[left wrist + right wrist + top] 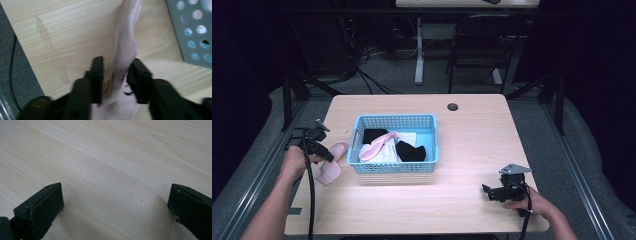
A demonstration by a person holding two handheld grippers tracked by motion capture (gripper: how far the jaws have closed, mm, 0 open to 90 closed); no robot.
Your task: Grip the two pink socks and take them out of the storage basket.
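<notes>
A pale pink sock (332, 167) lies flat on the wooden table, just left of the blue basket (397, 119). My left gripper (326, 154) is low over it. In the left gripper view the sock (125, 45) runs between the two black jaws of my left gripper (116, 62), which stand apart and loose beside it; the gripper is open. The basket holds another pink sock (379, 144), white cloth (387, 155) and black socks (411, 151). My right gripper (488, 192) rests near the table's front right, open wide over bare wood (116, 192).
The basket's perforated wall (195, 32) stands close to the right of the left gripper. The table's left edge and grey floor (15, 75) are near. A strip of tape residue (51, 50) marks the wood. A cable hole (453, 107) sits at the back; a chair (482, 45) stands beyond.
</notes>
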